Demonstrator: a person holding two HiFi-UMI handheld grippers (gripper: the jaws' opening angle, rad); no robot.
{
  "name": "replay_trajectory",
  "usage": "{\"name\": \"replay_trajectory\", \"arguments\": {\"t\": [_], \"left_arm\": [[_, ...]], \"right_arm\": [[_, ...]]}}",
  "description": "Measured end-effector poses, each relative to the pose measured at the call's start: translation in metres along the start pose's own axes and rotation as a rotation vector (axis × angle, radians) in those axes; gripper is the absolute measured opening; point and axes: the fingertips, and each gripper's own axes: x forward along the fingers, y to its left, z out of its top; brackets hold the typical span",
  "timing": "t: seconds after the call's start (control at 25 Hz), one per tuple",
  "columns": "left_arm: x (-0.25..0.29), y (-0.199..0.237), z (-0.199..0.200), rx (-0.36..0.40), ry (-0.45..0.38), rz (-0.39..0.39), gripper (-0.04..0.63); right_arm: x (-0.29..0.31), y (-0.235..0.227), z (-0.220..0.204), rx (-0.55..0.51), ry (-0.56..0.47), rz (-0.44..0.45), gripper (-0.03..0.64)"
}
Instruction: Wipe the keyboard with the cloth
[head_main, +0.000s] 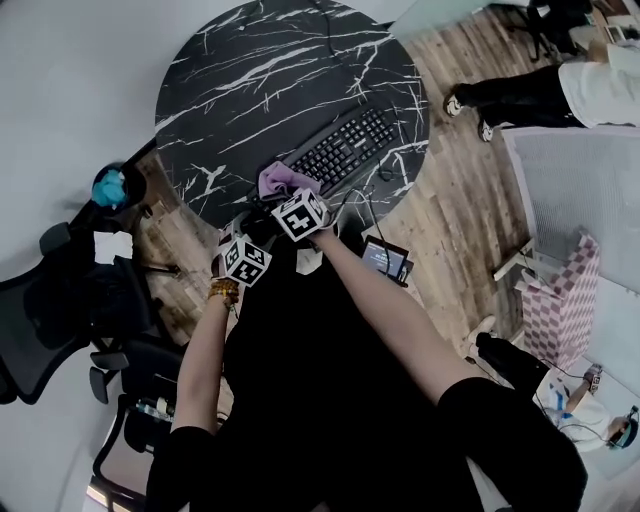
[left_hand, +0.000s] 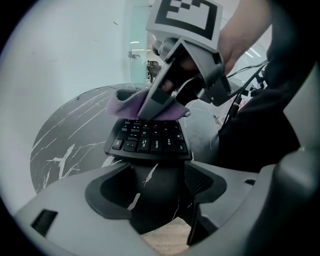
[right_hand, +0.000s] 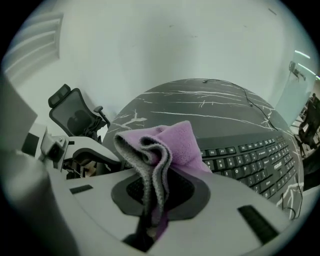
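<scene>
1. The round black marble-look table with white veins (head_main: 250, 80) carries everything for the task.
2. The long black computer keyboard (head_main: 345, 150) lies aslant near the table's edge nearest the person. None of its keys shows any mark of wiping (a dry cloth would leave none anyway).
3. The right gripper (left_hand: 155, 107) has its jaws pressed together on the cloth and holds it at the keyboard's near end.
4. The left gripper (left_hand: 155, 185) hovers at the table's near edge, just short of that same end. Its jaws stand apart with nothing between them, and only tabletop shows through the gap.
5. The folded lilac microfibre cloth with a grey underside (right_hand: 167, 145) is bunched, with its loose part draped over the first keys. Whether it presses on them I cannot tell.
   - Judged from this, the cloth is fetched and brought to the keys, so the wipe looks barely started.
   - The whole length of the keyboard towards its far end lies uncovered and is probably yet to be wiped.
</scene>
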Motion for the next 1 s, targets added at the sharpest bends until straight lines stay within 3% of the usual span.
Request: {"name": "replay_trajectory", "arguments": {"t": [0.4,0.72,0.84,1.0], "left_arm": [[-0.002,0.001,-0.001,0.003,0.010,-0.005,0.319],[-0.001,0.001,-0.001,0.004,0.022,-0.005,0.319],[-0.001,0.000,0.000,0.002,0.021,-0.006,0.319],[-0.003,0.002,-0.004,0.005,0.013,-0.006,0.319]], "right_arm": [[-0.001,0.057,-0.008,-0.121,0.009,0.147,0.060],[-0.006,0.067,-0.009,-0.147,0.006,0.261,0.060],[-0.023,0.066,0.007,-0.145,-0.081,0.337,0.061],[-0.066,0.015,0.045,-0.056,-0.281,0.317,0.061]]}}
